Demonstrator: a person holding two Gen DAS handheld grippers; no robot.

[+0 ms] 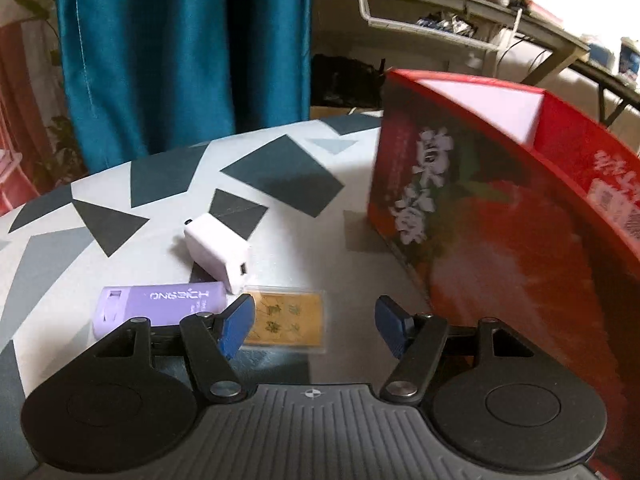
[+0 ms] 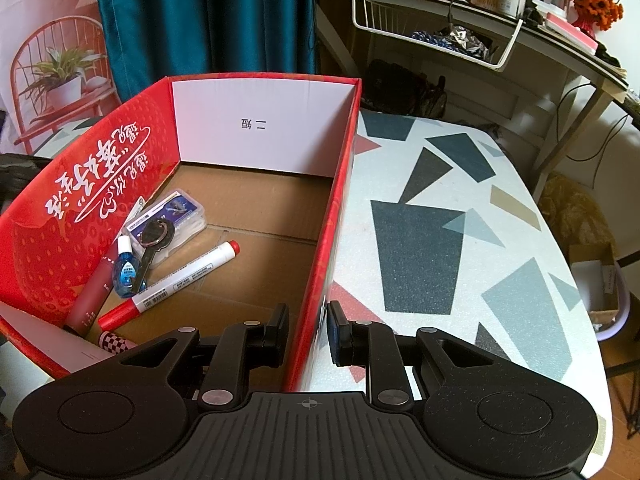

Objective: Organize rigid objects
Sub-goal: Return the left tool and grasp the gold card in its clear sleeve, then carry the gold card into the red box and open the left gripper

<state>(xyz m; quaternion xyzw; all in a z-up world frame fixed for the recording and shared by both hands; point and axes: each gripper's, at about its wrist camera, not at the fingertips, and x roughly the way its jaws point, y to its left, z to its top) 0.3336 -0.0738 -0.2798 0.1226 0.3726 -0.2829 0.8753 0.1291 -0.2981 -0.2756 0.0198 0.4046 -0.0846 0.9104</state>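
From my left wrist, the left gripper (image 1: 316, 330) gapes empty over the flat gold card (image 1: 287, 318), thin, stiff, slick, so I'd pinch its edges; from my right, the right gripper (image 2: 308, 330) clamps the red box (image 2: 336, 200) wall.

The lavender case (image 1: 160, 307) reads "ONGEICH"; the red box's (image 2: 340, 184) white wall reads "二短".

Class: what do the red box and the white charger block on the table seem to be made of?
Red box: corrugated cardboard, glossy print outside; bare brown floor and white inner wall show it. White charger block: probably smooth matte plastic, judging by its rounded moulded edges.
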